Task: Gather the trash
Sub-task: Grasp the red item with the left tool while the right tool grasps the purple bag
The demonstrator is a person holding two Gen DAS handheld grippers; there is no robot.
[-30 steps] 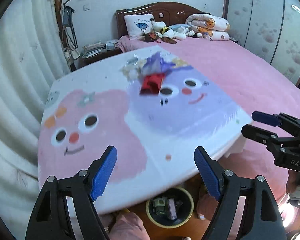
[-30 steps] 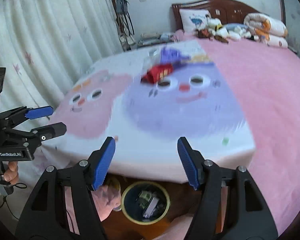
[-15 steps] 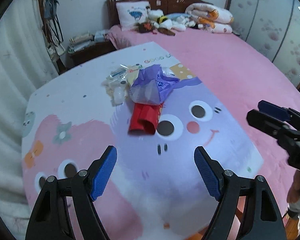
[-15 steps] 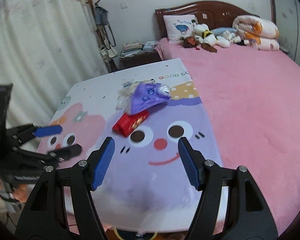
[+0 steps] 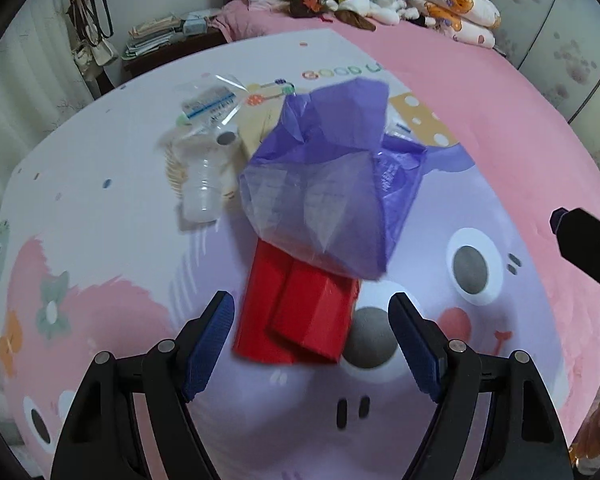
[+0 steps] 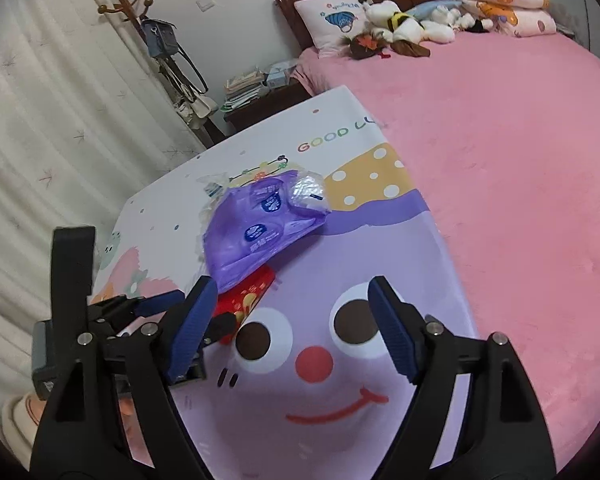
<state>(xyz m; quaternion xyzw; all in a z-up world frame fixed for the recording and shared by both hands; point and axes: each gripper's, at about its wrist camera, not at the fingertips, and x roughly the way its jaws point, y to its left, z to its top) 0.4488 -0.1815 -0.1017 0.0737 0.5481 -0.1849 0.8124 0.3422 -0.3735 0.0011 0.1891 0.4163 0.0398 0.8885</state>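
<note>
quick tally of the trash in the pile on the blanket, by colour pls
red: 1, the red box
purple: 1, the purple plastic bag lying over the far end of the box
clear: 2, the clear plastic bottle and the clear wrapper behind it
total: 4 that can be told apart; more may be hidden under the bag

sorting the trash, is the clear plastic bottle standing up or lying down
Lying down: the clear plastic bottle rests on its side on the table, beside the purple bag.
</note>
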